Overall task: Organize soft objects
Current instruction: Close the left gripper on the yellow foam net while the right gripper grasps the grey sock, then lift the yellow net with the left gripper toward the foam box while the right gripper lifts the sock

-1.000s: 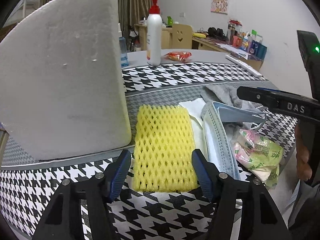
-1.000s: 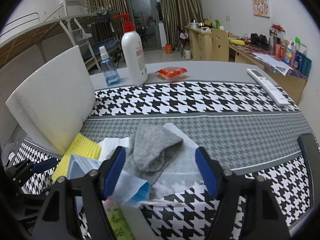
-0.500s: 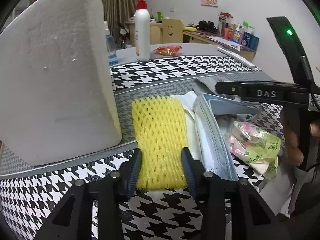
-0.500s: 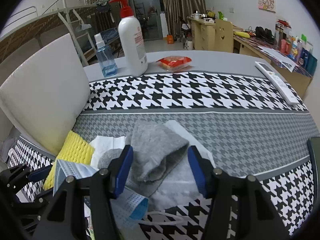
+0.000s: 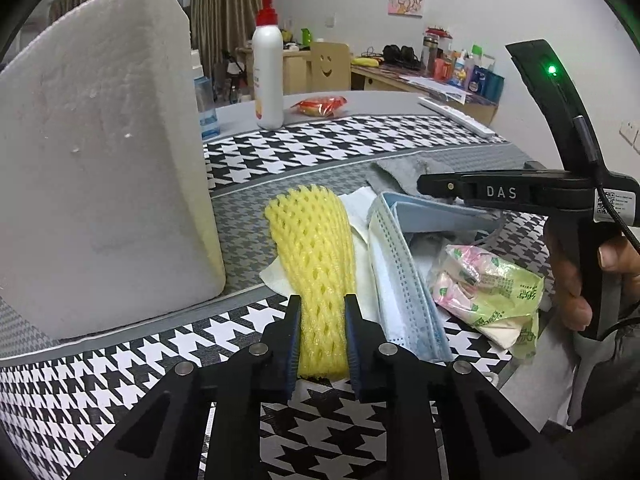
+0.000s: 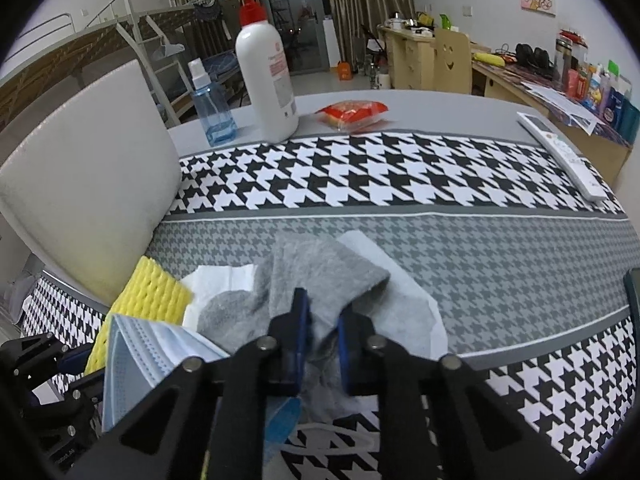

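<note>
Pinching two things at once: the left gripper [image 5: 322,330] has just been closing and its jaws now squeeze the near end of the yellow net [image 5: 312,248], whose long axis runs straight away from them. The right gripper [image 6: 322,344] has just been closing too and bites the grey sock [image 6: 320,280]. Both lie in the pile on the surface [image 6: 500,248], beside the foam block [image 5: 100,160].

White capital letters "DAS" stand on the black side of the right hand-held gripper [image 5: 440,187]. Its small white sticker [image 5: 614,202] carries a QR code and print too small to read. Print on the green and pink packet [image 5: 490,292] is illegible.
</note>
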A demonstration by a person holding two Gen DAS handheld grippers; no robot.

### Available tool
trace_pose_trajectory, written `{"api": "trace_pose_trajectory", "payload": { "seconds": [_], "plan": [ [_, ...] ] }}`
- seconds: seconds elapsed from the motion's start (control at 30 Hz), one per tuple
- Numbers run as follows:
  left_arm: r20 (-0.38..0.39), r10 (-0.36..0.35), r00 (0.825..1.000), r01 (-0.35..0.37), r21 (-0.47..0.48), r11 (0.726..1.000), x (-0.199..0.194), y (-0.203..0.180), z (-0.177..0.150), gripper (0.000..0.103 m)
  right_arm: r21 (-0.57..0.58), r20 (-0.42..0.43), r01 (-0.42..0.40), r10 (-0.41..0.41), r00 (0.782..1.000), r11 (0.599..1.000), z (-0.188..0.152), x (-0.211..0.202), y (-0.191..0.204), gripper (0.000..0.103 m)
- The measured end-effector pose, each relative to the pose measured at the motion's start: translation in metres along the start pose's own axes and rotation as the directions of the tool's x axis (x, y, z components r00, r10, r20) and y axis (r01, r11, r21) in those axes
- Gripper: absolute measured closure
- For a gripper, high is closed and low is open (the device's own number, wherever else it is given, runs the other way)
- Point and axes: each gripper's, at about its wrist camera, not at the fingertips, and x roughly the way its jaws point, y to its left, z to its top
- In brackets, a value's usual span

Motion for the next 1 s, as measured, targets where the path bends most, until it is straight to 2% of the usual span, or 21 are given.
{"api": "trace_pose_trajectory", "payload": {
  "seconds": [0.5, 1.0],
  "plan": [
    [0.096, 0.028, 0.995, -0.027, -0.007, 1.000, -0.034, 0.004, 0.005, 0.082, -0.016, 0.128, -0.011, 0.013, 0.992, 1.000, 0.008, -0.050, 0.005, 0.090],
    [0.202, 0.053, 0.978, -0.056, 0.011, 0.998, -0.069, 0.000, 0.012, 0.082, -0.068, 0.260, -0.008, 0.025, 0.965, 0.998, 0.011, -0.104, 0.023, 0.090]
  ]
}}
